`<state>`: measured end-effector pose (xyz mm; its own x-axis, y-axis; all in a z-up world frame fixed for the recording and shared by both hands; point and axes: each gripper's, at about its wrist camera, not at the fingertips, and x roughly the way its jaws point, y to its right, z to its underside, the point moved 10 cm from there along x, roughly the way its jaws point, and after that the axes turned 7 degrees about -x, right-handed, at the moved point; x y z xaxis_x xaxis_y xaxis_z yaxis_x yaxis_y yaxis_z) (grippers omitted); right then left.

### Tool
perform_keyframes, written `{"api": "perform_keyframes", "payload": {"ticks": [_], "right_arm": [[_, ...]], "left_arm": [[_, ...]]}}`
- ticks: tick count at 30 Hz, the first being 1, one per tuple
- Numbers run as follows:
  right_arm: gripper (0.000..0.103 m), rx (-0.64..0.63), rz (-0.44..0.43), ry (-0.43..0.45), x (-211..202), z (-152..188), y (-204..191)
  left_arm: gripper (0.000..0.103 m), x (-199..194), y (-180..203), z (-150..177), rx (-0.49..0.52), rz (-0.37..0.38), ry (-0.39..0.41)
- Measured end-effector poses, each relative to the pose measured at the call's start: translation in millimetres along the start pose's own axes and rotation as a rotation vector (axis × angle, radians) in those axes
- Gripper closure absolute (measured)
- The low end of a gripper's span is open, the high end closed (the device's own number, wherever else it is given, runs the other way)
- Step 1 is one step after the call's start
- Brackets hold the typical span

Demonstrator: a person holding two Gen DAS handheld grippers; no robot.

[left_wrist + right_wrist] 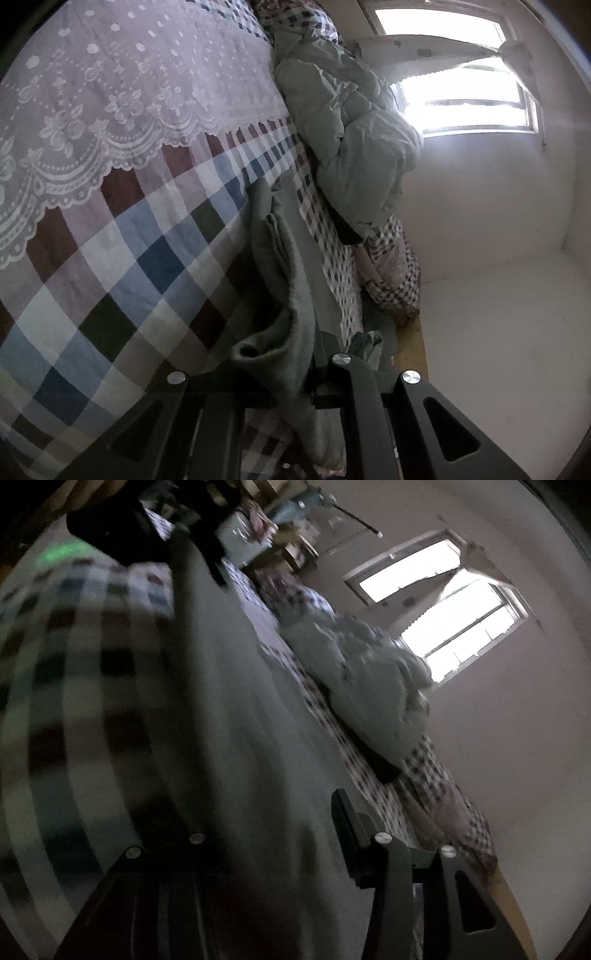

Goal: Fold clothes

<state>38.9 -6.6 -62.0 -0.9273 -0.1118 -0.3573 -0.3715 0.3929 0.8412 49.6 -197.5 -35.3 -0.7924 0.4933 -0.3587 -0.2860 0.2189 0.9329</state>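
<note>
A grey-green garment (284, 280) hangs in folds in front of the checked bedspread (122, 273) in the left wrist view. My left gripper (295, 387) is shut on its bunched lower edge. In the blurred right wrist view the same garment (236, 709) stretches as a long taut sheet from my right gripper (280, 849) toward the top of the frame. It fills the gap between the jaws, which look shut on it. One black finger (347, 830) shows on the right; the other is hidden by cloth.
A white lace cover (122, 81) lies over the checked bed. A pale green padded jacket (351, 140) is heaped along the bed's far side by the white wall and bright window (465, 99). Dark clutter and boxes (258, 528) stand beyond the bed.
</note>
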Motion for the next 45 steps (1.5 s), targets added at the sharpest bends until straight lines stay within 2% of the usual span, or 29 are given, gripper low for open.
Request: {"api": "perform_keyframes", "payload": {"ticks": [11, 16, 22, 30, 33, 37, 45], "right_arm": [[0.054, 0.019, 0.091, -0.197, -19, 128, 59], [0.054, -0.052, 0.143, -0.215, -35, 159, 65], [0.055, -0.069, 0.171, -0.249, -53, 191, 70], [0.058, -0.076, 0.17, -0.243, -55, 192, 63], [0.062, -0.077, 0.168, -0.242, -54, 191, 61], [0.073, -0.077, 0.165, -0.24, -53, 189, 57], [0.079, -0.082, 0.152, -0.239, -52, 187, 52]], "left_arm": [[0.094, 2, 7, -3, -0.005, 0.001, 0.015], [0.094, 3, 14, -1, 0.057, -0.032, 0.034], [0.094, 6, 9, -1, 0.042, -0.039, 0.037], [0.094, 10, 2, -1, 0.042, -0.068, 0.042], [0.094, 11, -2, 0, 0.042, -0.082, 0.044], [0.094, 12, -5, 0, 0.045, -0.093, 0.048], [0.094, 13, -10, 1, 0.043, -0.112, 0.05]]}}
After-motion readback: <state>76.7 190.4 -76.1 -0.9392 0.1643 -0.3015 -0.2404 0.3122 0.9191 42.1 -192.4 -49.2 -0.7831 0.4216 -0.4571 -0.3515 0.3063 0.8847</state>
